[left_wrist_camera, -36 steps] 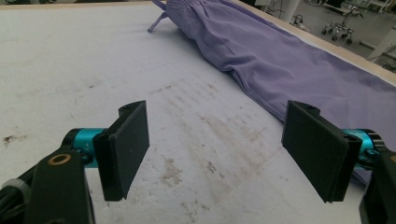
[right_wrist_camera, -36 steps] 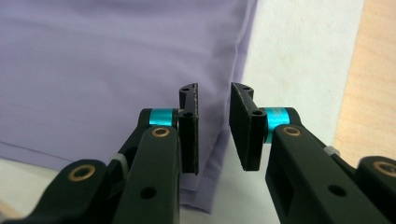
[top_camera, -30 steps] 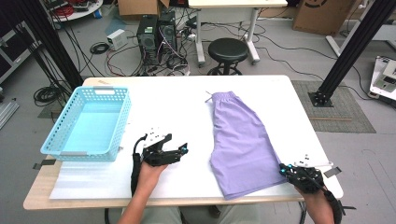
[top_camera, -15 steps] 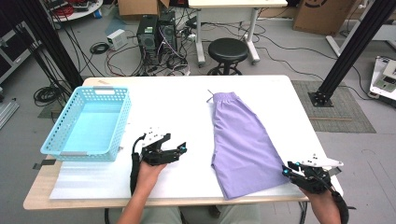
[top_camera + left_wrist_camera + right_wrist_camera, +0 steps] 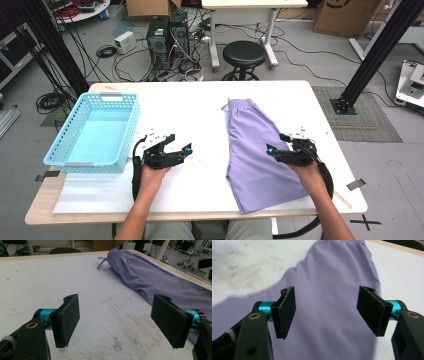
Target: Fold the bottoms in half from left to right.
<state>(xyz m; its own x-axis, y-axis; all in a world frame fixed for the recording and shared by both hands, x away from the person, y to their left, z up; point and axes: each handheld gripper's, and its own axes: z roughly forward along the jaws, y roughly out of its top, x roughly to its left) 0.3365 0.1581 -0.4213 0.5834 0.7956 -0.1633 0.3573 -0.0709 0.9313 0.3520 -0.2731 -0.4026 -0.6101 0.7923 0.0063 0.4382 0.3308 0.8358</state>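
Purple shorts lie lengthwise on the white table, right of centre, with the waistband at the far end. My right gripper hovers over their right half, pointing left. In the right gripper view the right gripper has just been opening; its pads stand wide apart with only the flat shorts below them. My left gripper rests over bare table left of the shorts. In the left gripper view the left gripper is wide open and holds nothing, with the shorts off to its right.
A light blue plastic basket stands on the table's left side. A white sheet lies along the front left edge. A black stool and computer cases stand behind the table. The table's right edge is close to my right hand.
My right gripper has opened and moved from the table's front right corner leftward and farther in, over the shorts. The shorts' near right corner now lies flatter. My left gripper has hardly shifted.
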